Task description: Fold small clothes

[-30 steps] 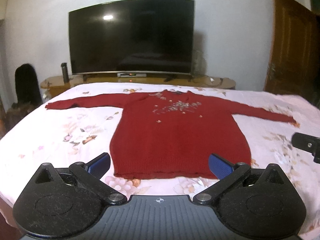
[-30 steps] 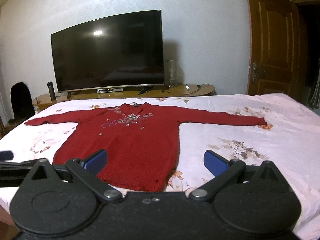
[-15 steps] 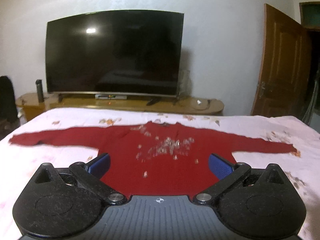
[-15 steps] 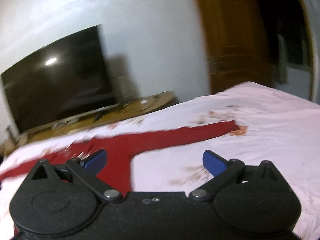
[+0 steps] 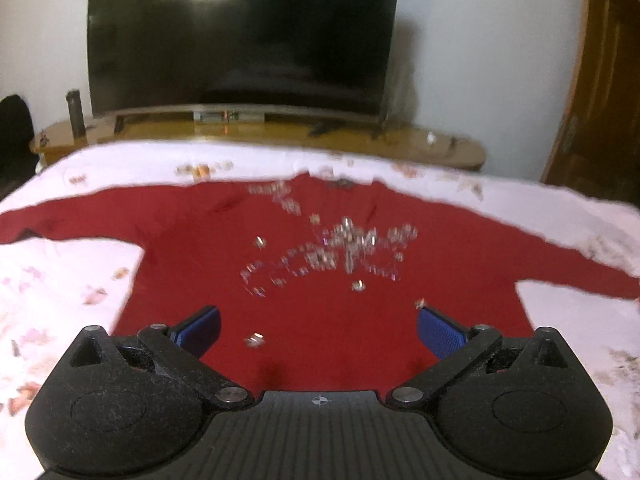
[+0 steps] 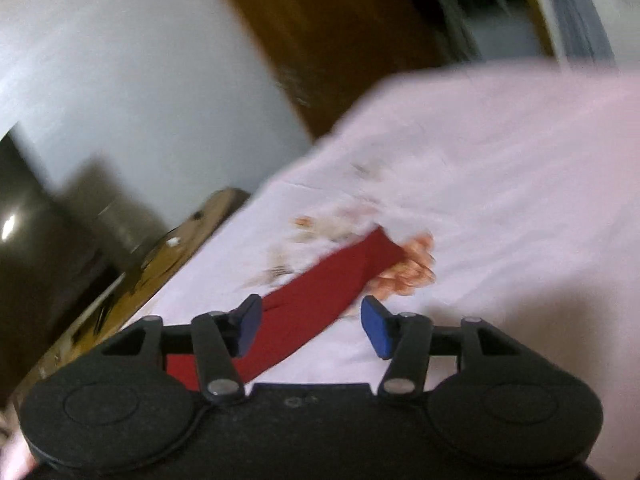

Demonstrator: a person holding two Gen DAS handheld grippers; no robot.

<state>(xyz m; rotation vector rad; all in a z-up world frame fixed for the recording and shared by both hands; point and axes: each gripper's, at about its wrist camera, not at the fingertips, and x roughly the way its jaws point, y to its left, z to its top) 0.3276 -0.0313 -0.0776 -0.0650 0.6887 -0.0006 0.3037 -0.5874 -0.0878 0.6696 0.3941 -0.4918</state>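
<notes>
The red sweater (image 5: pixel 320 312) is lying flat, front up, on the floral bedsheet (image 5: pixel 64 288), sleeves spread to either side, nothing folded yet. The step in hand appears to be taking the first sleeve.

The right gripper (image 6: pixel 310 326) is tilting over the sleeve end (image 6: pixel 340 276); its jaws are closing with the sleeve lying between and just ahead of them, pads not yet pressing the cloth.

The left gripper (image 5: pixel 318 330) is hovering over the sweater's body with jaws spread wide, holding nothing.

The next move likely calls for a pinch near the cuff, then carrying it across the body.

Beyond the left gripper are standing a television (image 5: pixel 244 36) and a wooden console (image 5: pixel 256 136); neither is obstructing.
</notes>
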